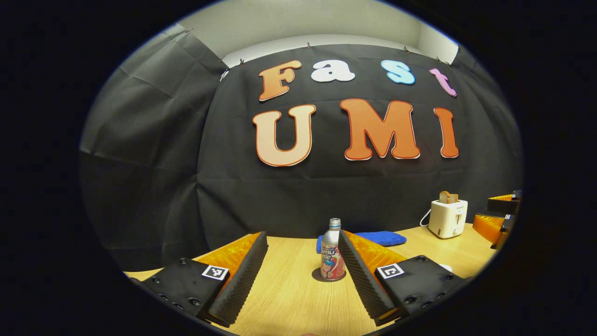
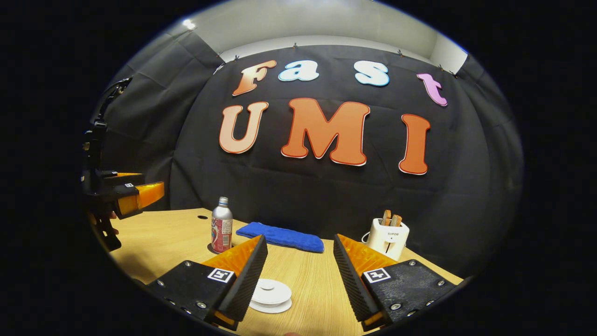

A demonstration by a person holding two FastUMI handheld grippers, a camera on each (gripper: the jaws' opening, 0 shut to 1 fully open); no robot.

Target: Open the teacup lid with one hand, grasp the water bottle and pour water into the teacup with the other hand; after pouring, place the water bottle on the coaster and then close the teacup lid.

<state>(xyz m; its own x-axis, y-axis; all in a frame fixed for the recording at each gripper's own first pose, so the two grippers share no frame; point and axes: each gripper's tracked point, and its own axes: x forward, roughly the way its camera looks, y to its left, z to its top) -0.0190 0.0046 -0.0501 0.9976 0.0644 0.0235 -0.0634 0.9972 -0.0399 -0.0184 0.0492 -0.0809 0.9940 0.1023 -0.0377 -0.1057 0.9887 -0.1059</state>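
A metal water bottle (image 1: 332,254) with a red label stands upright on a dark round coaster (image 1: 332,276), just ahead of my left gripper (image 1: 302,235). That gripper is open and holds nothing, and the bottle sits beside its right finger. In the right gripper view the bottle (image 2: 222,225) stands at the far left. The white teacup with its lid (image 2: 270,294) on lies low on the table beside the left finger of my right gripper (image 2: 299,239), which is open and holds nothing. The left gripper (image 2: 126,196) hovers over the table's left side.
A folded blue cloth (image 2: 280,237) lies along the back of the wooden table (image 2: 317,280). A white toaster (image 2: 388,235) with bread slices stands at the back right. The other gripper (image 1: 501,219) shows at the right edge of the left gripper view.
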